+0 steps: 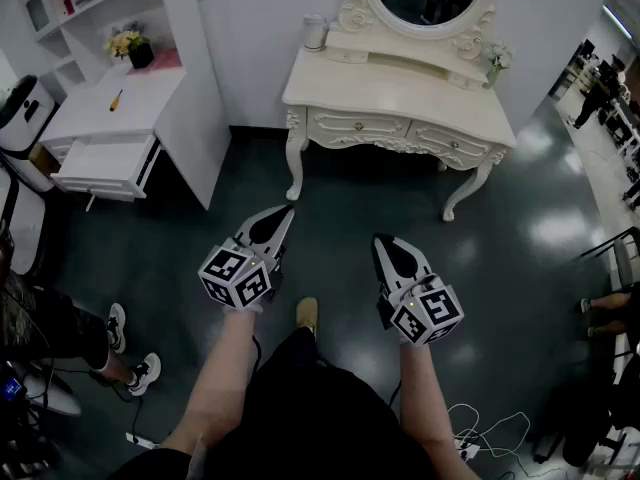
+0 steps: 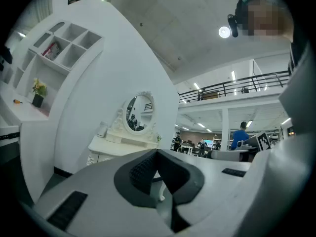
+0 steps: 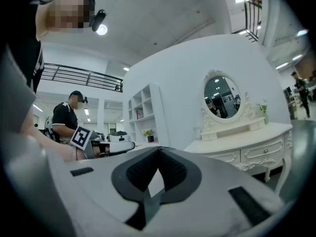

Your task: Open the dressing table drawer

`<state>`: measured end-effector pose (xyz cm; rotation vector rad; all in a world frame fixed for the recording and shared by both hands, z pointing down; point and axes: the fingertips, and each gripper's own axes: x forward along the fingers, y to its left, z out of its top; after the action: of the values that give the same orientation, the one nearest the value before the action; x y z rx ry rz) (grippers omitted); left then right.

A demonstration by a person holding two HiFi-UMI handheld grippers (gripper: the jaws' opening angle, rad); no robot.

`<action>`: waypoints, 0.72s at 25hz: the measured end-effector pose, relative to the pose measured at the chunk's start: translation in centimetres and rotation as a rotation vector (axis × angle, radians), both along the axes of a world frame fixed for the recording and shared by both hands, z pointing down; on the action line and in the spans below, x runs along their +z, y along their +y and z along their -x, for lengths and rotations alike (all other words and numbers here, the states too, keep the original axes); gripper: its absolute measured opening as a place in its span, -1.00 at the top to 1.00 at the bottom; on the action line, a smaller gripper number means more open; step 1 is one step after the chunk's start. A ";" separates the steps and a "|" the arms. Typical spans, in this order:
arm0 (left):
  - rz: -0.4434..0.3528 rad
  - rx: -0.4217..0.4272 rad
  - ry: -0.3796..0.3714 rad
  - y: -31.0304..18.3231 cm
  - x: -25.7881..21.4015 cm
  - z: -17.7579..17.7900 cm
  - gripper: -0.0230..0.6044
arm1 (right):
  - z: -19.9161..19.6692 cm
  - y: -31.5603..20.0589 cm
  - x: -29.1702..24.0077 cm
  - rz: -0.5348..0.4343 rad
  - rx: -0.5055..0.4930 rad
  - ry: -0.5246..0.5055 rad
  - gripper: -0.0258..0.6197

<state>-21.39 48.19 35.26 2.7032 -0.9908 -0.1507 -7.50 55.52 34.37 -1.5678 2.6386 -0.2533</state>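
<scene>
- Head view: the dressing table [image 1: 400, 93] is seen at 12 o'clock, well apart from both grippers. Its left drawer [image 1: 358, 125] and right drawer [image 1: 455, 144] are both judged fully shut. The left gripper [image 1: 284, 212] and right gripper [image 1: 380, 240] are held level over the floor, with nothing carried.
- Head view, risks:
  - No drawer is named in the task, so the wrong one could be picked.
  - A white desk [image 1: 90, 118] at 10 o'clock has a drawer pulled out and could be mistaken for the target.
  - Cables [image 1: 490, 430] at 5 o'clock could be caught on the walk-up.
  - The cup [image 1: 315, 32] and vase [image 1: 497, 63] on the table top could be tipped if the table is jolted.
- Left gripper view: the jaws are seen closed tip to tip, nothing between them. The dressing table [image 2: 116, 144] lies at 10 o'clock past the tips. If the jaws are not opened before contact, nothing can be taken hold of and the front would only be bumped.
- Right gripper view: the jaws are likewise closed and empty. The dressing table [image 3: 247, 137] sits at 3 o'clock, and a drawer knob [image 3: 265, 151] can be made out.
  - The knob is small and round, so a slip under pull is likely if it is pinched at its edge.
  - An off-axis pull could jam the drawer or drag the table on its thin legs.
</scene>
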 end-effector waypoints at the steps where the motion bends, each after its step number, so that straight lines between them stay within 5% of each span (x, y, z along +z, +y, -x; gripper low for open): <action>1: 0.002 0.002 0.000 -0.8 0.1 -0.3 0.91 | -0.3 -0.8 0.1 0.001 0.004 -0.002 0.91; 18: -0.006 0.028 -0.041 -14.8 1.5 -4.9 0.91 | -4.5 -14.6 1.4 0.015 0.054 0.013 0.91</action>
<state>-16.52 33.40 36.79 2.7345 -0.9656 -0.0933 -2.99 40.93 35.78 -1.6481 2.6052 -0.2618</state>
